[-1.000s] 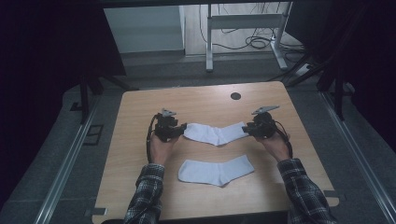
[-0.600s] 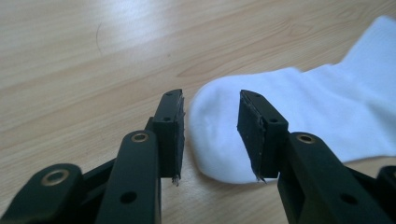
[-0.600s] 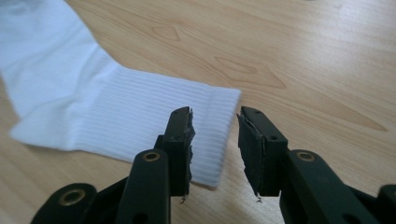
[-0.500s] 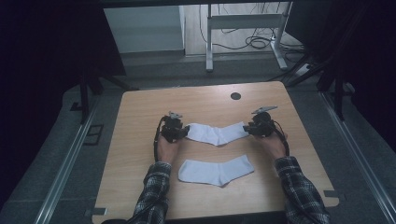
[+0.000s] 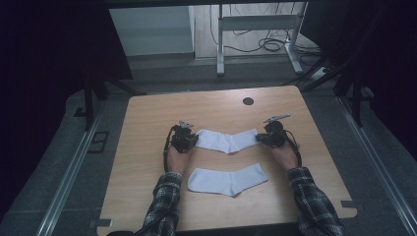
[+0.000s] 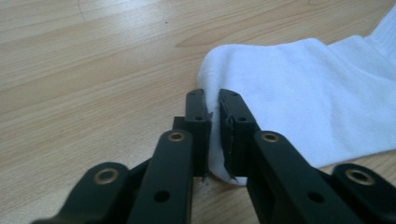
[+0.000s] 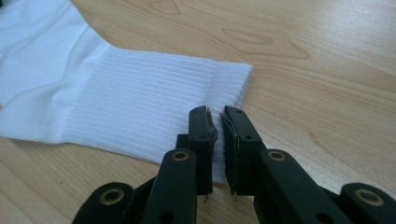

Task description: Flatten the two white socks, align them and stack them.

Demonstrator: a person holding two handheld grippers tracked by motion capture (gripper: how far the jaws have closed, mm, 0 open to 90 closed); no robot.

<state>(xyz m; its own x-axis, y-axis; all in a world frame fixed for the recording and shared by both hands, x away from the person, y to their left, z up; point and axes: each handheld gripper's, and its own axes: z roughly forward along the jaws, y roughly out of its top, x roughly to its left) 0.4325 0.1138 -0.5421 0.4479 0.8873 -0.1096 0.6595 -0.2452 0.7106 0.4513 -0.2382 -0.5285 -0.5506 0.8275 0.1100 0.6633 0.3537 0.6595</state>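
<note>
— While you are pinching the far sock [image 5: 227, 140] at both ends, why are you taking it by the tips and not the middle?

— You are holding it that way so it hangs stretched between the two tools rather than bunching. Your left gripper [image 6: 214, 100] has just been closing and is now clamped narrow on the rounded toe end, with a fold of white cloth between the pads. Your right gripper [image 7: 216, 115] has just been closing too, and it is nipping the ribbed cuff at its near corner.

— And where is that sock lying?

— It is lying flat across the middle of the table [image 5: 147, 147], bent in a shallow V, with its toe toward the left edge and its cuff toward the right edge. The second sock [image 5: 227, 179] is lying just nearer the front edge, apart from the first and untouched.

— So what are you setting up?

— Judging by the matching grips, you are getting ready to lift the far sock and lay it over the near one; a thin pinch like the cuff's could slip.
</note>
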